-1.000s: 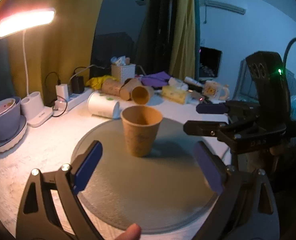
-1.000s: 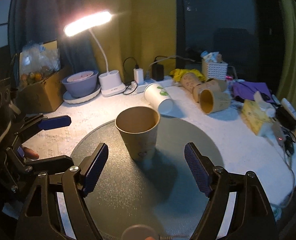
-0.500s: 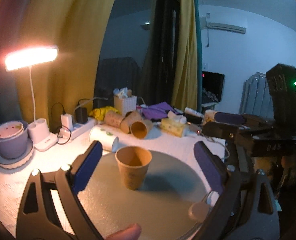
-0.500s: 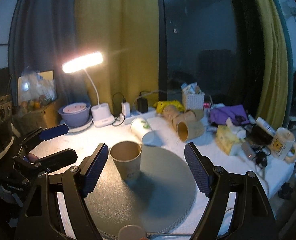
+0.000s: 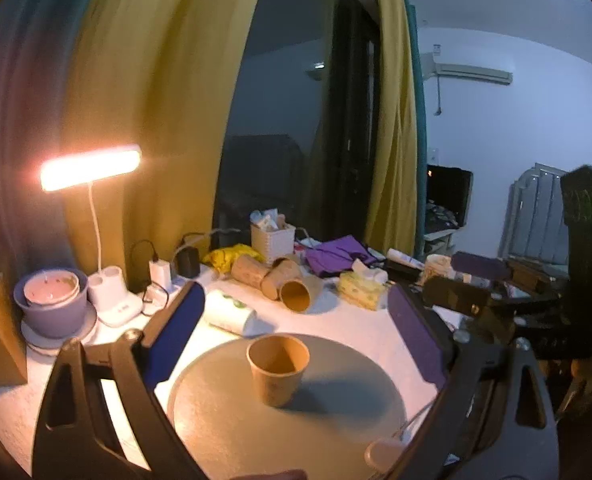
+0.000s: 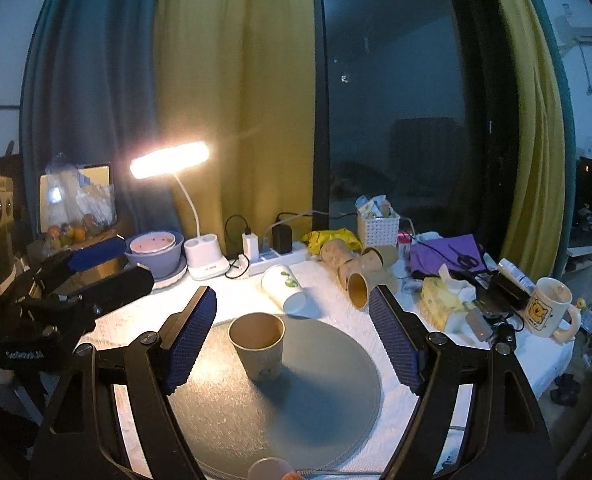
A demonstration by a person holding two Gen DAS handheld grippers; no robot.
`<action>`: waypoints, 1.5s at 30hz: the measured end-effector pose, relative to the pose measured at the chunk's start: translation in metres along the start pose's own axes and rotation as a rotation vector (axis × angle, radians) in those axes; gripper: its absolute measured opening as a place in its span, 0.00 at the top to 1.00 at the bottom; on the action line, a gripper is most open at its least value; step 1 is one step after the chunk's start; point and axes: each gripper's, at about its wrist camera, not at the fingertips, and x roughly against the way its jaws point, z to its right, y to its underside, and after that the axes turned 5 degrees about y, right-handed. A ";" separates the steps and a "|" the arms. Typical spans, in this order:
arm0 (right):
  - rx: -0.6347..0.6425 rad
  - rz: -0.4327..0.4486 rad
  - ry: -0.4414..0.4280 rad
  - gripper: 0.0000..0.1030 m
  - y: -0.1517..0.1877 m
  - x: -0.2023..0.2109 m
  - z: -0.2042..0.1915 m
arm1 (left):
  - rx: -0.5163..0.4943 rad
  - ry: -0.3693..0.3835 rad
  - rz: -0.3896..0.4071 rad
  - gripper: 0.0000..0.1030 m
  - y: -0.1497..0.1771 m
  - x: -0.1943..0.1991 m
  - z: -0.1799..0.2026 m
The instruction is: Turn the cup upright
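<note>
Standing upright with its open mouth up, the paper cup (image 5: 277, 374) (image 6: 258, 345) sits on the round gray mat (image 5: 335, 432) (image 6: 319, 396) on the white surface (image 5: 343, 320). Both the left gripper (image 5: 296, 344) and the right gripper (image 6: 292, 344) have their fingers wide and hold nothing. More cups (image 6: 357, 270) lie on their sides behind the mat.

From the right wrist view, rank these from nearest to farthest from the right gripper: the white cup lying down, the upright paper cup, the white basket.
1. Upright paper cup, on the grey mat between the right gripper fingers.
2. White cup, on its side just behind the mat.
3. White basket, at the back by the window.
</note>
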 end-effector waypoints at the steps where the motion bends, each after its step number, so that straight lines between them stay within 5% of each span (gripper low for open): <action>1: -0.005 0.006 0.006 0.21 -0.003 0.002 0.001 | -0.012 -0.008 -0.002 0.09 -0.004 -0.001 0.002; 6: -0.020 0.021 0.038 0.21 -0.008 0.003 0.003 | -0.056 -0.068 -0.063 0.09 -0.011 -0.014 0.006; 13: -0.015 -0.019 0.050 0.21 -0.002 -0.010 0.001 | -0.034 -0.057 -0.105 0.09 0.002 -0.021 0.004; 45: -0.023 -0.055 0.043 0.21 0.007 -0.023 0.002 | -0.033 -0.058 -0.124 0.09 0.006 -0.020 0.006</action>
